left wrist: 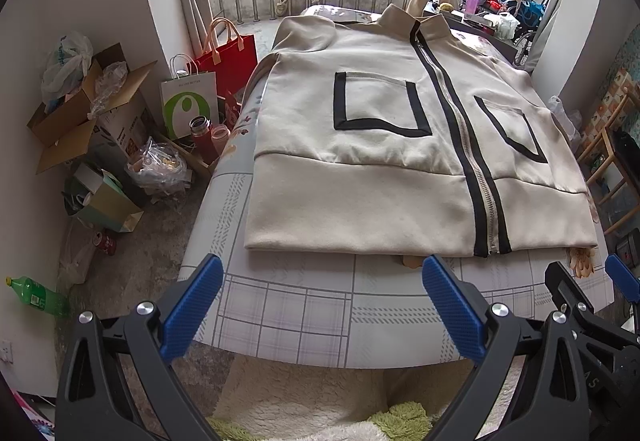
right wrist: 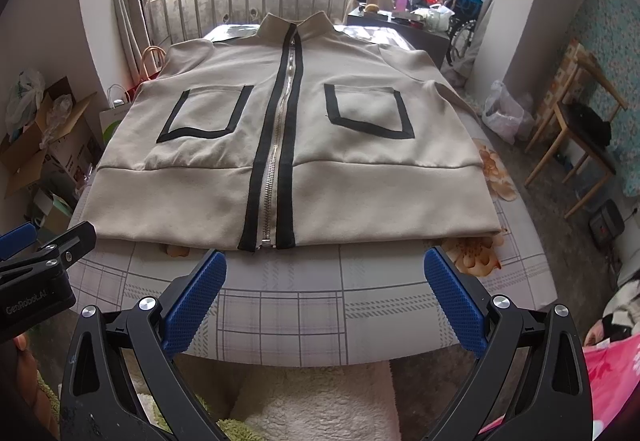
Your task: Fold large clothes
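1. A beige jacket (right wrist: 296,145) lies flat on a bed (right wrist: 280,305) with a checked sheet, filling the middle of both views; its front faces up and the collar points to the top of the frame.
2. A closed zip (right wrist: 280,145) with black edging runs down the jacket's middle, and a black-trimmed pocket (right wrist: 204,113) sits on each side of it.
3. The sleeves seem tucked under, as none shows at the sides.
4. The left gripper (left wrist: 320,281) is at the bottom of the left wrist view, jaws spread wide and holding nothing, above the bare sheet just short of the jacket's hem.
5. The right gripper (right wrist: 324,277) is likewise wide open and empty at the bottom of its own view, near the zip's lower end but not touching it.
6. A red bag (left wrist: 232,53) and cardboard boxes (left wrist: 80,109) stand on the floor at the left of the left wrist view.
7. A wooden chair (right wrist: 576,137) stands at the right of the right wrist view.
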A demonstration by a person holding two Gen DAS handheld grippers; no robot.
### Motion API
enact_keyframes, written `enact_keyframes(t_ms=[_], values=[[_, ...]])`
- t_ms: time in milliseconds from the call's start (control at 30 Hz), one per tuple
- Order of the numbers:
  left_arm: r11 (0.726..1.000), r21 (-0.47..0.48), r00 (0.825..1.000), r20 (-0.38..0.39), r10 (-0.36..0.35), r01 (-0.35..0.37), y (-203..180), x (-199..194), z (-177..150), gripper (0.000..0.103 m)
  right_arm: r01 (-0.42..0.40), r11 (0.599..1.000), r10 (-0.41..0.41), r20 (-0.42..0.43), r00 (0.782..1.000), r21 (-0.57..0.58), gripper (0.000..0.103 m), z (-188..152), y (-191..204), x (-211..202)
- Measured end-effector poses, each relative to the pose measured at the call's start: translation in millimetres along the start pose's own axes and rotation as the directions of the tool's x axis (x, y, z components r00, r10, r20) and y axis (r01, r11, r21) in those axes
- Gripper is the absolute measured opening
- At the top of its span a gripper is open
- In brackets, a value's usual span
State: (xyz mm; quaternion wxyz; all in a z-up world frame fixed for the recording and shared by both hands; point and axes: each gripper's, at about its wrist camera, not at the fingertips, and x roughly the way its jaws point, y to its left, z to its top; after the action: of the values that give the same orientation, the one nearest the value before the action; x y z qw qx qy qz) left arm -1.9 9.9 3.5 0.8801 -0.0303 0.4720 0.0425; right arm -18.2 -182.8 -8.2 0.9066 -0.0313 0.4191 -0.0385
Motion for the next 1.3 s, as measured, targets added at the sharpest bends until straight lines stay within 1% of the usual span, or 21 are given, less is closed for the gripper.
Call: enact_keyframes(t_ms=[833,1000,1300], values=[[1.0,-0.002,1.0,0.005,0.007,-0.007,5,0,3,0.097,0.003,1.0,-0.003,0.004,1.0,0.004,0.095,-1,-1,-3],[1.0,0.006,1.0,0.017,0.0,0.0,9,-3,5,0.097,0.023,1.0,-0.023,0.016,1.0,0.016,0.095,-1,-1,-9],[0.999,0.031,0.999,0.024,-0.022,0.021,0,0,11,0.097,0.073,0.995,-0.075,0.019,0.997,0.06,0.095,-3,-13,-24]])
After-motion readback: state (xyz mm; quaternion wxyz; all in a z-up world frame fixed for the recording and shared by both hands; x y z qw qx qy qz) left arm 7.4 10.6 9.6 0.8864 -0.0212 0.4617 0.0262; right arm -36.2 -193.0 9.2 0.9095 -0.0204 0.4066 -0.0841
